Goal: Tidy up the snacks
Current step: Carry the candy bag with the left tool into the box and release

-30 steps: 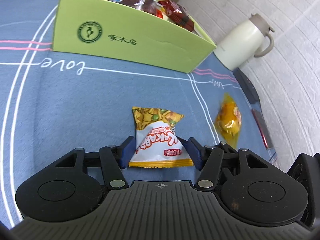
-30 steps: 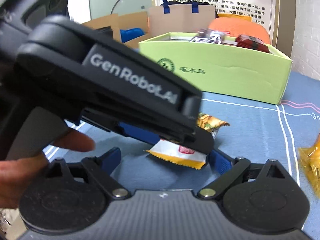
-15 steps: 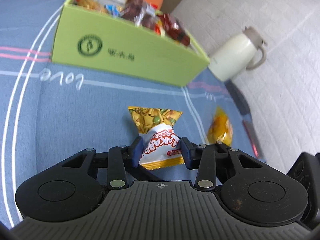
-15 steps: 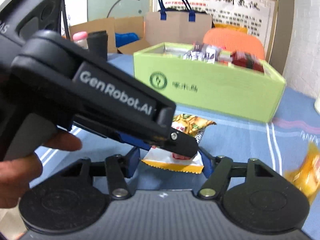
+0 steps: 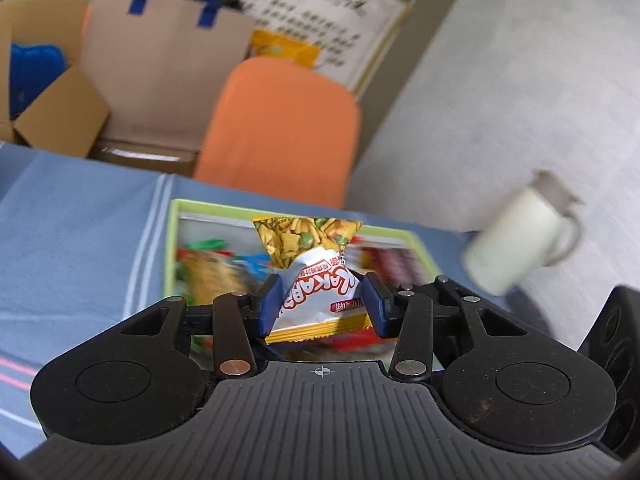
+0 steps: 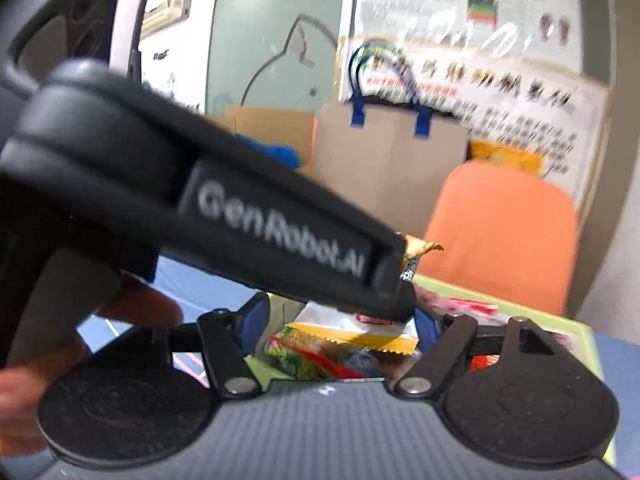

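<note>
A small snack packet with a white, red-lettered front, a yellow crimped bottom edge and a printed picture of green peas and crackers at its top is being pinched between the two blue-padded fingers of the left gripper just below the middle of the left wrist frame; the pads are being pressed against the packet's two sides, and the jaws are being opened slightly at this moment. The packet is being held in the air over the light green open cardboard box, whose blurred contents of mixed wrapped snacks are being seen behind and beneath the fingers. The box is being shown resting on a blue cloth with pale stripes spread across the left side of the frame. A cream-coloured jug with a grey lid and a side handle is being smeared by motion at the right edge, and an orange padded chair back is being seen above the centre, with a brown paper bag with blue handles at the upper left. In the right wrist frame the black body of the left gripper is being shown crossing from the upper left, with part of a hand beneath it at the left. The right gripper is being opened, its blue fingers being spread to either side of the same packet without being pressed on it.
</note>
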A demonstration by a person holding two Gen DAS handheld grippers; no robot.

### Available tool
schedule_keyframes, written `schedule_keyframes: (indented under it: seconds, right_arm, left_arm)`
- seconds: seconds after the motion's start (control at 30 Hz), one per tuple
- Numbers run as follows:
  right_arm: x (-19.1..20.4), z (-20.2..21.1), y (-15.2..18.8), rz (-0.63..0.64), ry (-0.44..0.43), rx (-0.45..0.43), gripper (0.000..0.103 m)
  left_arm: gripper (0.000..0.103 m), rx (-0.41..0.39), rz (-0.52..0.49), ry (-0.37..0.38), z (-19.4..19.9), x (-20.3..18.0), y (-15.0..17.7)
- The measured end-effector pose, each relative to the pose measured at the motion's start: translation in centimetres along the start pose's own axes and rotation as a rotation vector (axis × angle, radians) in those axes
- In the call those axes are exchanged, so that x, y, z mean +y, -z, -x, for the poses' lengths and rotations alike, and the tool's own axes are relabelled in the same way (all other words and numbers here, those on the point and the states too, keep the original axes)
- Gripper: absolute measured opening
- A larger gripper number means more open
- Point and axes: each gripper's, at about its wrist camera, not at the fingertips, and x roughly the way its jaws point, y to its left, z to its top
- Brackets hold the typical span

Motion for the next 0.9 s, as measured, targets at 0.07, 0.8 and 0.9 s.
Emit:
schedule_keyframes:
  seconds: [0.07,0.8,0.9]
  right_arm:
    - [-0.7,-2.0,0.5,-0.004,-0.023,0.04,0.08]
    - [-0.7,12.8,5.7,-0.066,0.196,-0.128,0.102]
    - [-1.4,15.2,8.0,-0.094,0.266,-0.112,0.102]
  left_arm:
    - [0.024,0.035,0.018,-0.024,-2.2,1.3,-0.4]
    - [0.071,-0.108,-0.023,0.094,5.4,-2.3,2.7]
    - [0.071,-0.094,-0.049,0.111,6.0,-4.4,4.1]
